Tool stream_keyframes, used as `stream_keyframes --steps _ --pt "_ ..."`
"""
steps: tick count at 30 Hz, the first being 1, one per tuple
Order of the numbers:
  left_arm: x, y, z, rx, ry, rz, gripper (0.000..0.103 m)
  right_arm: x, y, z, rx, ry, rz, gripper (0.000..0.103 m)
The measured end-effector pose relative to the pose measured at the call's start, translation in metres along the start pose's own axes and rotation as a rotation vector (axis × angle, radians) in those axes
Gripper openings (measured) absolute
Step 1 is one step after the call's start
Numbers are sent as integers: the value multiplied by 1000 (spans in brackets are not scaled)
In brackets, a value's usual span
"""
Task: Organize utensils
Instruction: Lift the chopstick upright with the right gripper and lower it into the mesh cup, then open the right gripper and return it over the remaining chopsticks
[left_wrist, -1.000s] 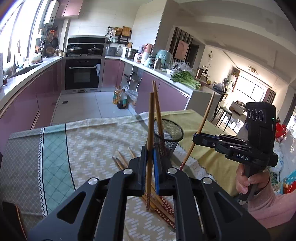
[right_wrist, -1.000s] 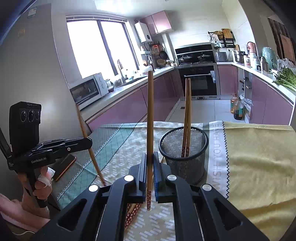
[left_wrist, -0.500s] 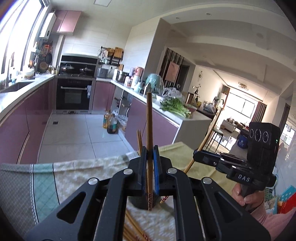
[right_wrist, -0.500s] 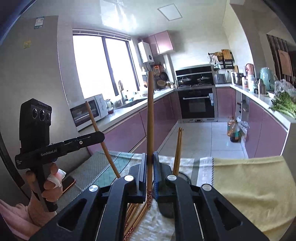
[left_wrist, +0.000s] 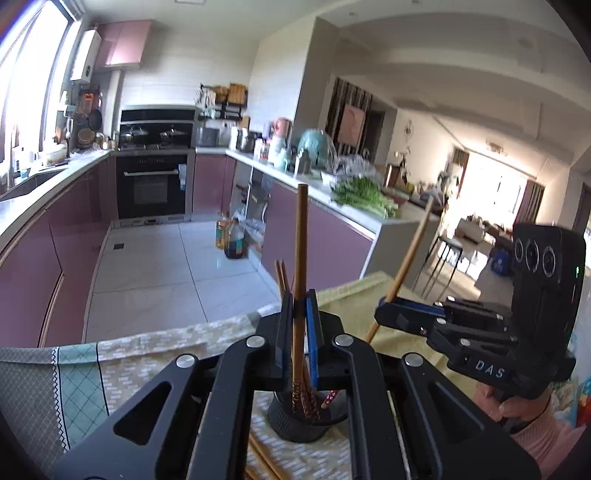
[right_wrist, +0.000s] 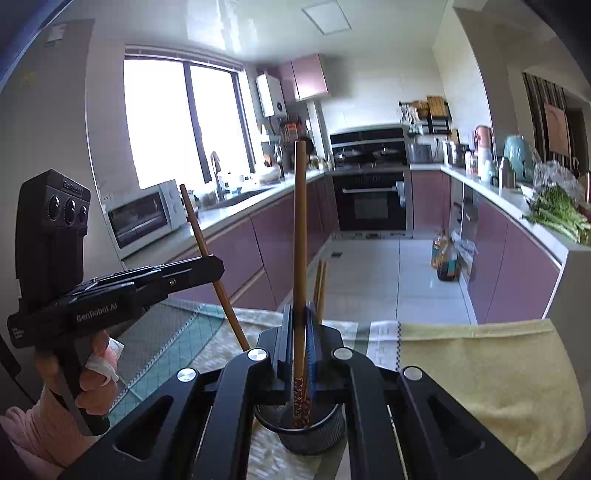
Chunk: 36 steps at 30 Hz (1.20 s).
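Wooden chopstick (left_wrist: 300, 258) clamped upright in the left gripper (left_wrist: 299, 332), jaws closed tight on its shaft; patterned lower end (left_wrist: 295, 400) hangs over the mouth of the black mesh holder (left_wrist: 295, 424). Holder stands on the patterned tablecloth (left_wrist: 147, 354), two chopsticks (left_wrist: 280, 273) already standing in it, their tips showing behind the jaws. Loose chopsticks (left_wrist: 262, 458) lie on the cloth just beside the holder's base.

Further right in the left wrist view, the right gripper (left_wrist: 384, 317), jaws likewise closed on a second chopstick (left_wrist: 410, 254), tilted, lower end toward the holder. A hand (left_wrist: 517, 410) in a pink sleeve grips its handle.

Right wrist view: same second chopstick (right_wrist: 300, 240) upright between closed jaws, patterned end inside the holder's rim (right_wrist: 299, 430). Yellow cloth (right_wrist: 480, 369) covers the table's right part.
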<state>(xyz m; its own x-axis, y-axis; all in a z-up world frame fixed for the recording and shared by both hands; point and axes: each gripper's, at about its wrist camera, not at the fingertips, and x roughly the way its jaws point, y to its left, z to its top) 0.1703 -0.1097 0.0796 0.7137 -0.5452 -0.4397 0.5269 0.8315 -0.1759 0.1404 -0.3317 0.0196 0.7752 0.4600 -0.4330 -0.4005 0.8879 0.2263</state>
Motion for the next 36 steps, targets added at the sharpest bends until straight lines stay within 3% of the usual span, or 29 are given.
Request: stream_keyframes --steps 8,19,26,30,33,36 --pt "38 8 -24 35 165 -16 8 26 0 -10 9 141 -7 6" --pt "65 21 -26 9 210 11 11 57 -11 -16 63 210 -21 8" --pt "35 25 -37 12 118 88 25 45 -9 -20 66 159 -31 11" --pt "1 28 -56 35 75 130 32 17 8 -26 22 92 10 22" --pt "-15 34 -77 31 89 150 36 3 27 -40 -26 88 66 29" --pt "-18 40 -104 31 148 177 36 3 42 -57 -53 128 108 30"
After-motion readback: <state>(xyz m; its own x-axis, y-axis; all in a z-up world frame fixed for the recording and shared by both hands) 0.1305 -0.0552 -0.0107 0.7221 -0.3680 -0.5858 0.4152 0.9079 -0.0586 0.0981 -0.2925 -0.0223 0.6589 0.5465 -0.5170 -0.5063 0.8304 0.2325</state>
